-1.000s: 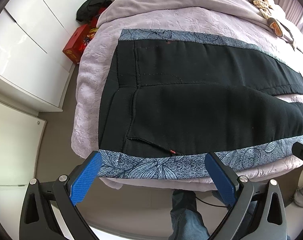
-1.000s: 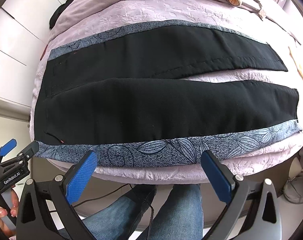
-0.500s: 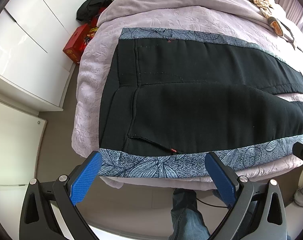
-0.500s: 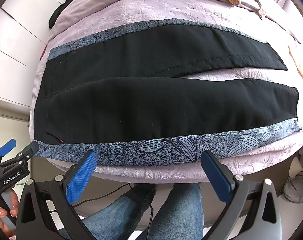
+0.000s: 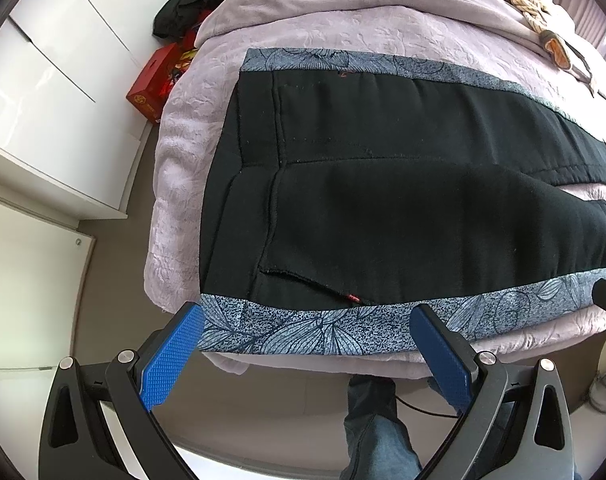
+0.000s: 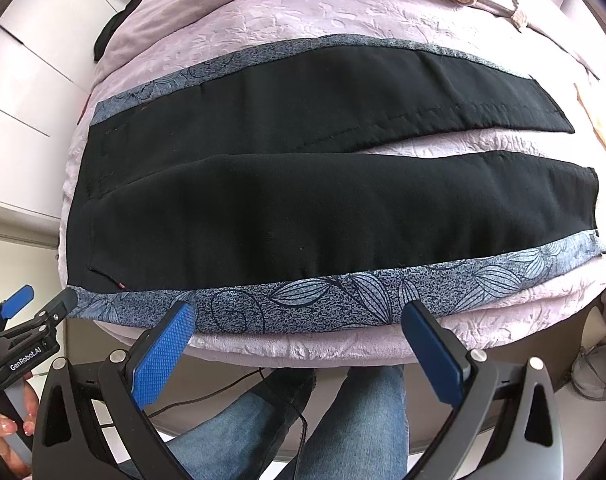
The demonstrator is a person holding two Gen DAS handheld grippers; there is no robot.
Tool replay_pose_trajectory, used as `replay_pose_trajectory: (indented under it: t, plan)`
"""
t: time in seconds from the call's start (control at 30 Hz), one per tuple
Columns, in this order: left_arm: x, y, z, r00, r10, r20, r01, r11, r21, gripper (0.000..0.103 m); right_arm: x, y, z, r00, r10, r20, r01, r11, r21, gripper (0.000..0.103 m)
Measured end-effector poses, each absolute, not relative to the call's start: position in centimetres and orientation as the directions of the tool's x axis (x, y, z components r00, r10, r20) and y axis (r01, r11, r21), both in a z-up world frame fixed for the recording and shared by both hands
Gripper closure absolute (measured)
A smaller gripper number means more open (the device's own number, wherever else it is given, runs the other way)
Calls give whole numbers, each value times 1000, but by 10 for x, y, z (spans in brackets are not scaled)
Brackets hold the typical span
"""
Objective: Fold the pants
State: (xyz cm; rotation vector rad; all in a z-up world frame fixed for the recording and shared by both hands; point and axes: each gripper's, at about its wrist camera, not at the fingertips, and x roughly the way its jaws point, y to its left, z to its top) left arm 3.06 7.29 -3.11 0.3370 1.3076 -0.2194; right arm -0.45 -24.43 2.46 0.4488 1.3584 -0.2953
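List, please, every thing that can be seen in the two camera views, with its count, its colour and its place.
pants: one, black with grey leaf-print side stripes, spread flat across the bed, legs apart.
bed cover: one, pale lilac, under the pants.
cabinets: white, left of the bed.
red box: one, on the floor between cabinets and bed.
dark clothing pile: one, black, behind the red box.
beige item: striped, on the far right of the bed; what it is I cannot tell.
left gripper: black with blue pads, open, at the near edge by the waist.
right gripper: same colours, open, at the near stripe.
legs in jeans: blue, below the bed edge.
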Motion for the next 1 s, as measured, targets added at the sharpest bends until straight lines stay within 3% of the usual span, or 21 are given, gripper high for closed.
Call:
replay_pose_trajectory:
  t: [0.37,0.47,0.6,0.63,0.67,0.73,1.0]
  plan:
    - [36,76,-53,220,9,-975,347,934,87,0,-6,-248,4,199,111,-974,465,864,193,0]
    - [38,89,-63,193,-71,-979,298,955,-11,0,-8,-245,-9,265,256,-930,437,827,352,0]
    - [37,110,-80,159,-146,-976,254,962,-103,0,-10,-230,-41,318,513,-797,396,692,603,1]
    - [35,115,-86,149,-173,-974,252,959,-132,1,-10,-225,-49,314,555,-770,390,664,637,9]
    - [33,120,-89,144,-191,-971,245,958,-152,10,-10,-219,-58,307,592,-745,388,637,666,27]
    - [31,129,-97,104,-252,-962,217,950,-226,15,-10,-207,-86,287,680,-675,409,550,728,47]
    - [23,142,-111,68,-367,-928,145,923,-355,15,-25,-203,-122,388,712,-585,459,402,793,47]
